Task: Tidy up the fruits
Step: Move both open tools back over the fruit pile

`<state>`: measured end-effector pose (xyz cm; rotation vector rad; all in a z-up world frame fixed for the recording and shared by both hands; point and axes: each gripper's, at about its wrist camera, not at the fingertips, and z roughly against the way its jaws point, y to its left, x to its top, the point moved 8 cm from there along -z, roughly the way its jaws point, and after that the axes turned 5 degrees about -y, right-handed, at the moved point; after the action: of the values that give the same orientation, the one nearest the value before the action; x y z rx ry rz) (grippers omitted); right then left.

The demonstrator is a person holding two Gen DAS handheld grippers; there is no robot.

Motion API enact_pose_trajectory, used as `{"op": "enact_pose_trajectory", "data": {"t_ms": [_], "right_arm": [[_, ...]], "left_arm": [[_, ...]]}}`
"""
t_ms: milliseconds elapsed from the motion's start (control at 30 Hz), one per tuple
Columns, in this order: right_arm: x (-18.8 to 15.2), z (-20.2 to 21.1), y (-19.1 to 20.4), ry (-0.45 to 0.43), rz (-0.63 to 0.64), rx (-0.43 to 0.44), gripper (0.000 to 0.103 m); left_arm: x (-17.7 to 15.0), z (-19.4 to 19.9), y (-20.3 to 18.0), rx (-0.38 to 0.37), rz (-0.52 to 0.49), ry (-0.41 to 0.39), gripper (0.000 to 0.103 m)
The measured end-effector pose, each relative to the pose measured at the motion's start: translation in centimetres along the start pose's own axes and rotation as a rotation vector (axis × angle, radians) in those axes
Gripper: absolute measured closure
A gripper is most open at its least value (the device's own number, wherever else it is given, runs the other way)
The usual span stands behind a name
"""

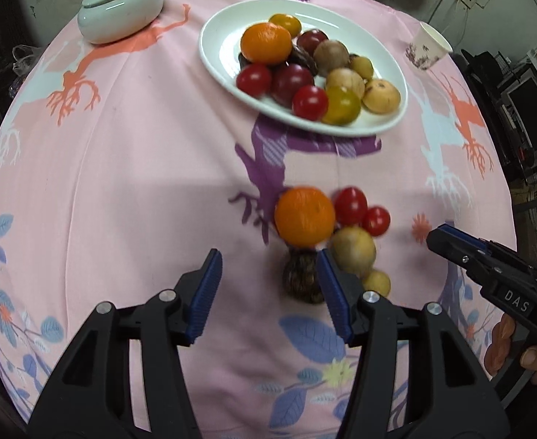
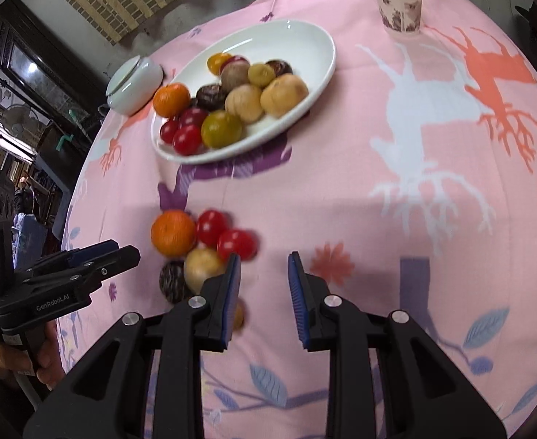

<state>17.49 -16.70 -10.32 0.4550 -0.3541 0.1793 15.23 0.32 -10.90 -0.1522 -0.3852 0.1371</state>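
Left tongs gape, empty; blurred fruit cluster just beyond.

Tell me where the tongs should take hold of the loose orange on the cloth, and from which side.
Grip the loose orange across its widest middle, coming from above. It is round and sits on the tablecloth with a red tomato on its right and a dark fruit on its near side; its left and far flanks look free, so one pad probably has to slip between orange and neighbour.

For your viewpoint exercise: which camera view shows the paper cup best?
The right wrist view: the paper cup stands whole and sharp, open rim and printed side visible. In the left wrist view it sits small, tilted and distorted near the picture's edge.
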Motion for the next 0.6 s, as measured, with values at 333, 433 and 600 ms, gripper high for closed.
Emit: {"op": "enact_pose_trajectory", "data": {"t_ms": [333, 433, 600], "right_arm": [[-3.9, 0.8, 1.2, 0.042, 0.026, -0.008, 0.075], [-4.7, 0.7, 1.6, 0.057, 0.038, -0.008, 0.074], [-5.5, 0.1, 2.5, 0.076, 0.065, -0.011, 0.073]], "left_arm": [[-3.3, 0.9, -0.8, 0.002, -0.017, 0.026, 0.043], [-3.9, 1.0, -0.7, 0.004, -0.013, 0.035, 0.042], [-4.8, 1.2, -0.5, -0.001, -0.012, 0.043, 0.041]]}}
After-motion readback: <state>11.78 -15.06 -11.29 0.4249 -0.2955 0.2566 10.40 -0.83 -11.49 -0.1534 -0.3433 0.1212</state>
